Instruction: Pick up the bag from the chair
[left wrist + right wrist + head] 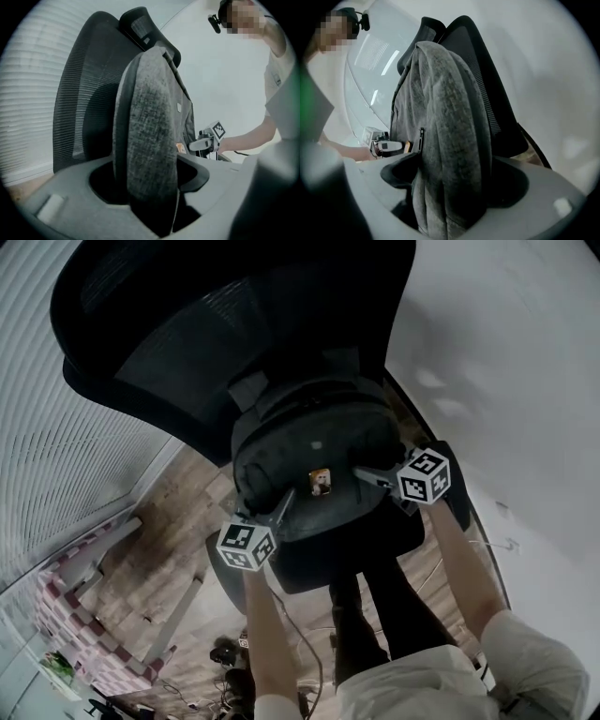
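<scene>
Left gripper (279,508) and right gripper (367,474) clamp opposite sides of the dark grey fabric bag (314,442), likely for a level lift off the black mesh chair (169,343).

Our right gripper (454,180) has its jaws closed on the bag (445,117), whose grey woven fabric fills the whole gap between the two pale jaws and their dark pads. The bag stands upright and rises well above the jaws. A small dark zipper pull (422,133) hangs on its left face. Behind the bag and touching it is the black mesh back of the chair (492,79), with the headrest (429,26) at the top. At the left, our left gripper (401,146) meets the bag's far side, a bare forearm (344,149) behind it. A pale wall (543,70) fills the right.
</scene>
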Tool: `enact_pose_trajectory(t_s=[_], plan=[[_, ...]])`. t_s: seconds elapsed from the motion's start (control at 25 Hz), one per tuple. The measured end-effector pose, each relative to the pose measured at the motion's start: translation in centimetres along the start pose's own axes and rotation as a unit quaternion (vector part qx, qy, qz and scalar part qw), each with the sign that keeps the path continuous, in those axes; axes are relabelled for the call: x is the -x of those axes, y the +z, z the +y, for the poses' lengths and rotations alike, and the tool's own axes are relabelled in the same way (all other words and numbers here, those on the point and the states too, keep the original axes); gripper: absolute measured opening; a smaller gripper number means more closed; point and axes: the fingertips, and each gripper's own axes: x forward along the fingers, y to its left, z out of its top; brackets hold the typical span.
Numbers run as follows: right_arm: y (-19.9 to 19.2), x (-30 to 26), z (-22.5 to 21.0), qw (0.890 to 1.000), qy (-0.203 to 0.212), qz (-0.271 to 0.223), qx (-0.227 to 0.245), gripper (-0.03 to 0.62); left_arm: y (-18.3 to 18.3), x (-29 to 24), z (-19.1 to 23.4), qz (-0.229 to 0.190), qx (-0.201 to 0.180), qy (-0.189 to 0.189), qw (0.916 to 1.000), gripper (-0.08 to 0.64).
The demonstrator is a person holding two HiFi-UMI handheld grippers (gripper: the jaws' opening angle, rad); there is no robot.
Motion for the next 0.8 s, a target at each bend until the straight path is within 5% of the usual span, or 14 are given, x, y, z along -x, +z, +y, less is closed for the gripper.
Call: enact_pose_trajectory(t_s=[0.32, 0.8], plan=[[-0.9, 0.8, 2.4, 0.996, -0.002, 0.021, 0.089, 0.305, -0.4, 1.1, -1.0, -0.004, -0.021, 0.016, 0.9996, 0.173], [5.1, 5.9, 9.2, 0.984, 0.001, 0.013, 0.176, 0.273, 5.4, 6.6, -5.4, -0.047, -0.04, 0.026, 0.9978, 0.141]])
